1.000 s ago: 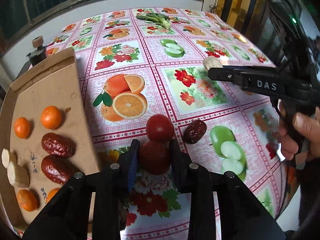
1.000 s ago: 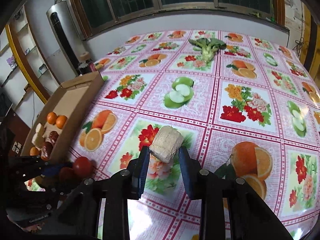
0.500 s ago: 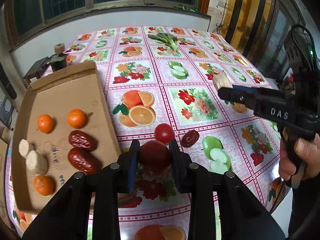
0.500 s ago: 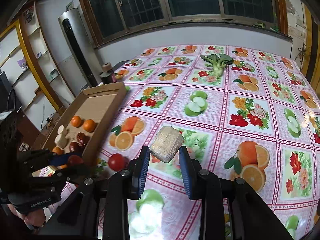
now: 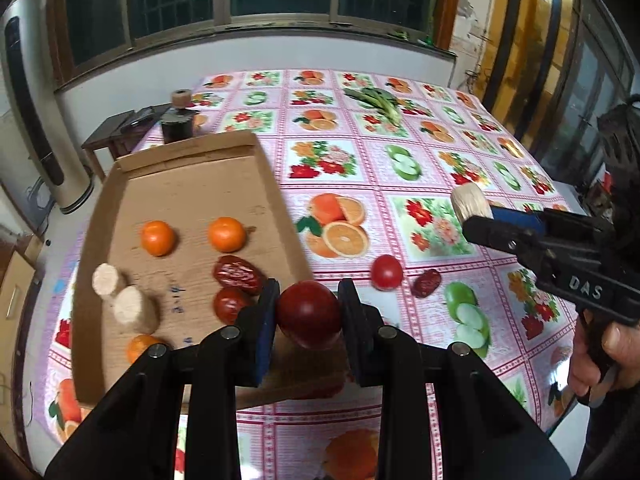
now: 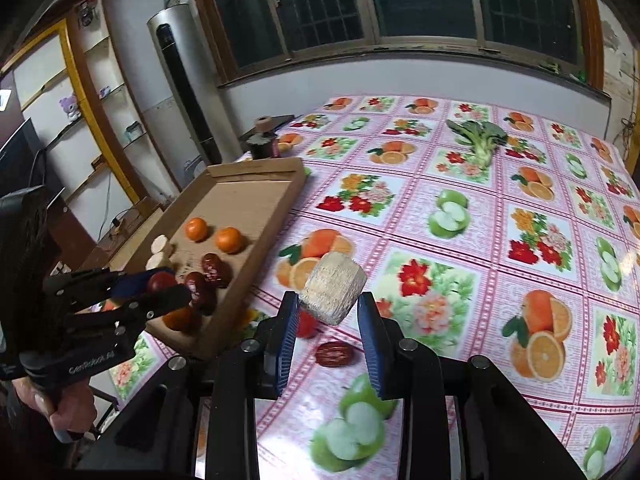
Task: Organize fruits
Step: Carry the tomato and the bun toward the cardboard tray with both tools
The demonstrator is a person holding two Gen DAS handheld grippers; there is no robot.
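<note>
Left gripper point(image 5: 308, 312) clamped on a dark red tomato point(image 5: 309, 314), now lifted off the tablecloth point(image 5: 420, 208) and carried up over the near right corner of the cardboard tray point(image 5: 192, 200); a second ago down on the cloth, just in front of the second tomato point(image 5: 386, 272). That second tomato and a loose red date point(image 5: 427, 282) lying side by side on the cloth, right of the tray, unmoved. Right gripper point(image 6: 329, 322) closed on a pale, fibrous cylinder chunk point(image 6: 333, 287), held in the air right of the tray, higher above the cloth than before. Inside the tray: two tangerines point(image 5: 226, 234) toward the middle, two dates point(image 5: 238, 275) nearer, two pale chunks point(image 5: 134, 309) at the left wall, another tangerine point(image 5: 140, 347) at the near edge, all as earlier. Leafy green vegetable point(image 6: 478, 138) far beyond the tray, near the window end of the cloth.
</note>
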